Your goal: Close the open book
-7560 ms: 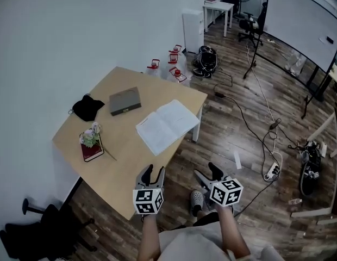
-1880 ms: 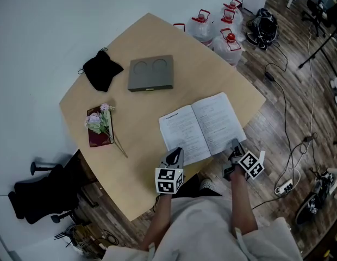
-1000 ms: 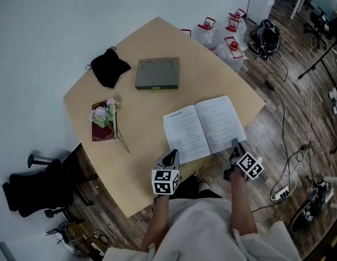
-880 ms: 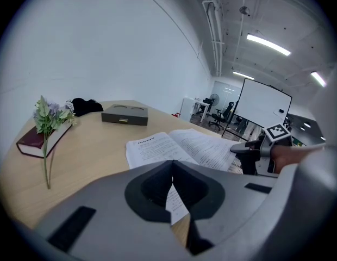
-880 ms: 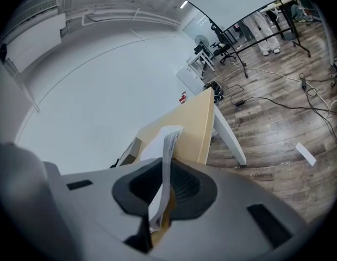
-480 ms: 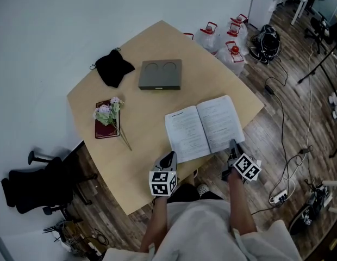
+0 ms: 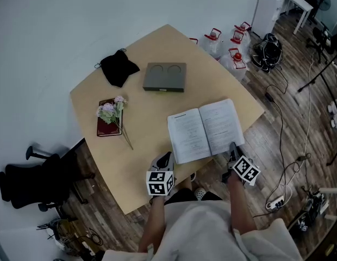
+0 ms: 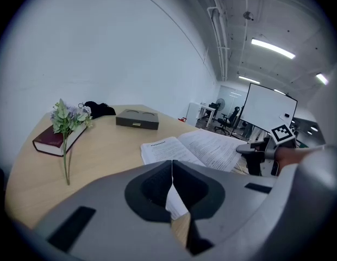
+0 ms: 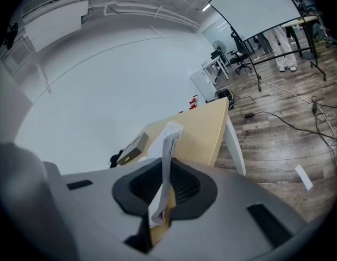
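While both claws hang at the near edge of the table [image 7: 138, 167], the left claw [image 7: 167, 157] is clenched on nothing, jaws pressed together just short of the near left corner of the open book [image 7: 205, 129]. The right claw [image 7: 232, 148] is clamped on the near edge of that book's right-hand pages, which stand edge-on between its jaws in the right gripper view. The book lies spread open along the near edge, toward the table's right corner.

Further in, by the left edge, a dark red book [image 7: 106, 128] lies closed with a sprig of flowers [image 7: 115, 112] across it. Toward the far corner sits a flat grey box [image 7: 164, 76] with two round hollows in its lid, and a black cloth [image 7: 119, 68] lies beside it at the far left edge.

The tabletop is pale wood, set against a white wall [image 7: 60, 26]. Beyond the far corner stand water jugs [image 7: 229, 42] with red caps. Cables [image 7: 281, 129] trail over the dark plank floor [image 7: 261, 151], and a black office chair [image 7: 27, 181] sits off the left corner.
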A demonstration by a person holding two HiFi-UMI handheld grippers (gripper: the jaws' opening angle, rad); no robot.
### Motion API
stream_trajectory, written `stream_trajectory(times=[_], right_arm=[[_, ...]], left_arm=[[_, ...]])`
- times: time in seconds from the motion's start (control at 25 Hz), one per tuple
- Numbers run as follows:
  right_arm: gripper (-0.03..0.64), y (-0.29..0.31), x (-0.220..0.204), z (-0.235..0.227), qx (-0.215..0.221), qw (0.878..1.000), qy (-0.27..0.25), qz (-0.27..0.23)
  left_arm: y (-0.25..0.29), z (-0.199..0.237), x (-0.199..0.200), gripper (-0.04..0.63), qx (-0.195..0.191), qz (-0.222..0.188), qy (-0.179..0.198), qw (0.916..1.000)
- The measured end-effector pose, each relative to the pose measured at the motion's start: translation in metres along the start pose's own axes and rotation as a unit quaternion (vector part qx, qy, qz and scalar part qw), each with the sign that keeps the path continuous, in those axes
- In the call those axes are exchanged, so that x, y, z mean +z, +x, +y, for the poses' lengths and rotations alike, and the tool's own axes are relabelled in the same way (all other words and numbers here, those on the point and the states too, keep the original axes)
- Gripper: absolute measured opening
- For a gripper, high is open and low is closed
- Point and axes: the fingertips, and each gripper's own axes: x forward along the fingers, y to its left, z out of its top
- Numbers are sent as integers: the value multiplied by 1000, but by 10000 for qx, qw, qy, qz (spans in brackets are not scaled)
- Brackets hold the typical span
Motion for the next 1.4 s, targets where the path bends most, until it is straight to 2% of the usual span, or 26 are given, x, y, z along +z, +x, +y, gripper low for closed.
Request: stream_trajectory(times=[0.6, 1.4], right_arm=[[44, -7, -1, 22, 144, 9978, -641, 49], [44, -15, -6, 46, 450, 9922, -1160, 109]], left_arm=[[-5, -10, 0, 23, 20, -67, 14, 10000], [-15, -13, 1, 23, 72, -124, 63, 9999]])
